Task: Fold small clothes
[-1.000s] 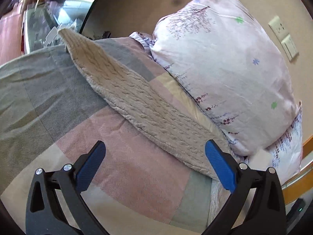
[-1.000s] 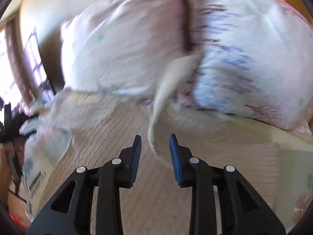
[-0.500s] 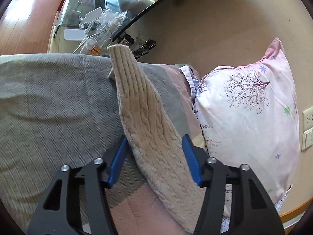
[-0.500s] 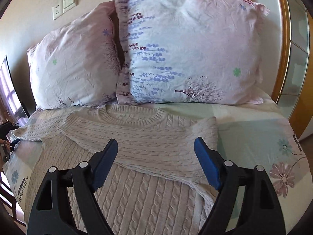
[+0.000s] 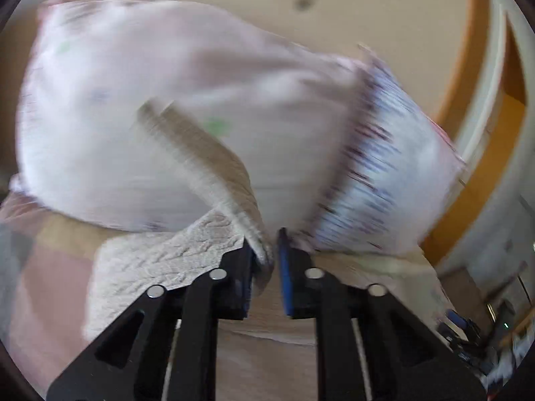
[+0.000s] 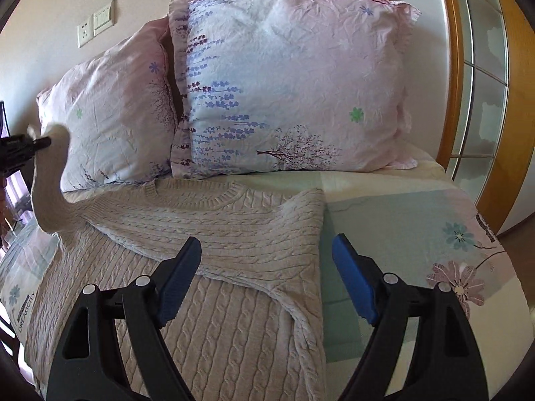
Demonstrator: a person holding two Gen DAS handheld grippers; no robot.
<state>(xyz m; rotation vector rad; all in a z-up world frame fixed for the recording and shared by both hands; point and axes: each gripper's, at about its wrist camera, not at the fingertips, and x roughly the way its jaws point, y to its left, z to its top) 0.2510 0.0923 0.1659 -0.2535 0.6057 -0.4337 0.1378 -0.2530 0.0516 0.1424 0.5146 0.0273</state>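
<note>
A cream cable-knit sweater (image 6: 207, 267) lies flat on the bed, its right sleeve (image 6: 267, 234) folded across the chest. My left gripper (image 5: 267, 250) is shut on the left sleeve (image 5: 207, 160) and holds it raised off the bed; the view is blurred by motion. In the right wrist view the same sleeve (image 6: 50, 180) hangs lifted at the far left, with the left gripper (image 6: 40, 142) at its top. My right gripper (image 6: 267, 267) is open and empty, hovering above the sweater's folded right side.
Two floral pillows (image 6: 291, 83) (image 6: 113, 117) lean against the wall behind the sweater. The patchwork bedspread (image 6: 401, 220) extends to the right. A wood-framed glass door (image 6: 478, 100) stands at the right. Wall sockets (image 6: 95, 25) are above the left pillow.
My left gripper closed on the left sleeve and swung it up toward the pillows. My right gripper let go of the right sleeve, opened and drew back above the sweater.
</note>
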